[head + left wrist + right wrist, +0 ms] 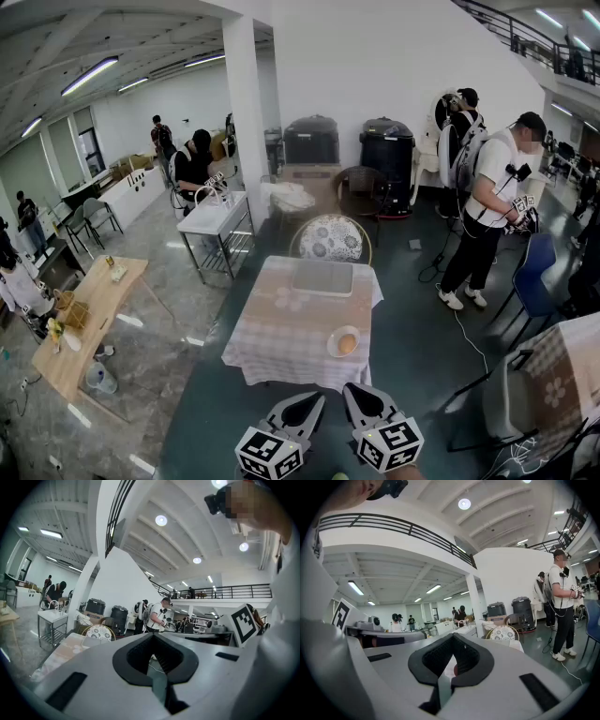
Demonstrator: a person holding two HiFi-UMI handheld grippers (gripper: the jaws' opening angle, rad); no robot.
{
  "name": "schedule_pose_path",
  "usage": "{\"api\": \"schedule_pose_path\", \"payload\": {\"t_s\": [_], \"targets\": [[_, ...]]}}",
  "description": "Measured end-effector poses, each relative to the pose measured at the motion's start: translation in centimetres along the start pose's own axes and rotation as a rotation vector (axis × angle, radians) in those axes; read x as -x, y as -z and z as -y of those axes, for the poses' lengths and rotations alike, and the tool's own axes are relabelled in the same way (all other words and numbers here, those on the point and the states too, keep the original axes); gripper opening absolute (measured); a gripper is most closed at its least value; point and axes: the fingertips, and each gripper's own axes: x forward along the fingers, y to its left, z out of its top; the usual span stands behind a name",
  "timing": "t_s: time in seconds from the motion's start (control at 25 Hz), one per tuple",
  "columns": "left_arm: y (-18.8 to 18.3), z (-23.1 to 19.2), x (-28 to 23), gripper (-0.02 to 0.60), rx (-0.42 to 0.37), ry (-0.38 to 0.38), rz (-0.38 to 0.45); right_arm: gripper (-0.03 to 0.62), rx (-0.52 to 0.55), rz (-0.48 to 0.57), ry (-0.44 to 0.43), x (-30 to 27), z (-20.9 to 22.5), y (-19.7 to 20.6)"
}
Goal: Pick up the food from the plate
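Reaching the round golden-brown bun (347,344) comes first: it sits on a small white plate (333,350) near the front right corner of the pale checked-cloth tabletop (291,323), well ahead of both grippers. Both the left gripper (302,405) and the right gripper (364,401) are clenched on nothing. The nearer right one should probably spread its jaws before lowering around the bun.

Left gripper (302,408), right gripper (364,401): pale grey moulded shells. Each has black ribbed pads (137,654) that curve into a teardrop outline. Black rectangular slots (65,691) are sunk in the shell on either side. Each carries a white cube, left cube (270,454) and right cube (389,443), printed with black square markers. A pale garment (281,658) shows at the left gripper view's right edge.
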Motion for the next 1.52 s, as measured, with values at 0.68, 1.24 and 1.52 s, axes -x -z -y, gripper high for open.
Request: {"api": "schedule_pose_path", "payload": {"t_s": [0.68, 1.24, 1.52], "targets": [[1.4, 0.2, -1.7, 0.005, -0.014, -0.016, -0.009, 0.015, -0.047, 0.019, -0.01, 0.6, 2.1, 0.8], [1.6, -0.8, -4.1, 0.005, -0.005, -0.088, -0.006, 0.017, -0.074, 0.011, 0.005, 0.5, 5.7, 1.1], [2.2, -1.9, -6.1, 0.005, -0.012, -0.088, -0.027, 0.017, -0.092, -0.013, 0.014, -0.9, 7.2, 2.0]]}}
